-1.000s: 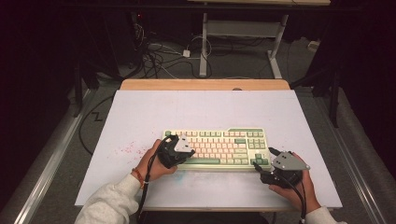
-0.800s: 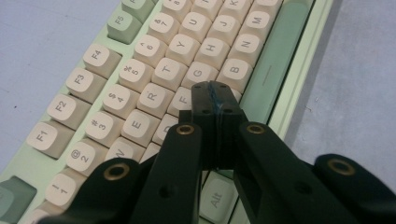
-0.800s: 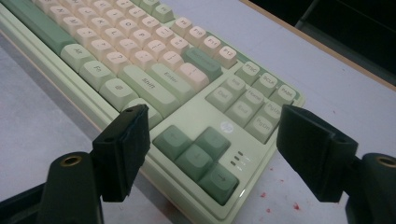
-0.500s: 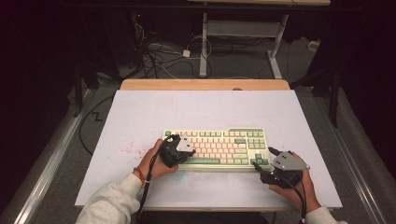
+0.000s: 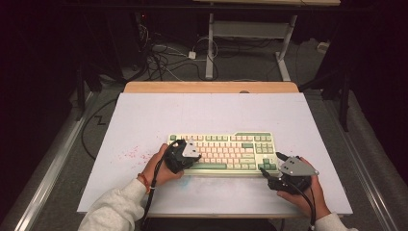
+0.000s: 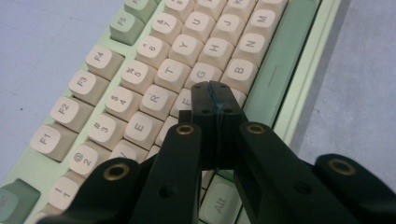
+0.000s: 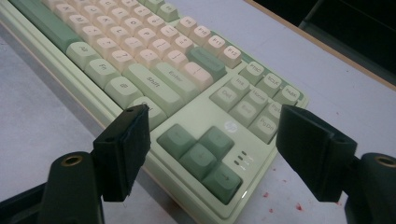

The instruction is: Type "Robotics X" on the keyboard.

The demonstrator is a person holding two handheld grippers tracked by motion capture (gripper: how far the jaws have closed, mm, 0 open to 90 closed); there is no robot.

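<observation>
**Keyboard flanked by two grippers on a white table**

Keyboard (image 5: 222,150) is seen from the high view lying near the front of the white table (image 5: 144,115); the left gripper (image 5: 185,161) is held over its left end, the right gripper (image 5: 275,166) at its right corner. In the left gripper view, the jaws are pressed fully together, empty, their tips just above the F key (image 6: 184,100). In the right gripper view, the jaws are spread wide, nothing gripped; the arrow keys (image 7: 198,151) lie between them.
</observation>
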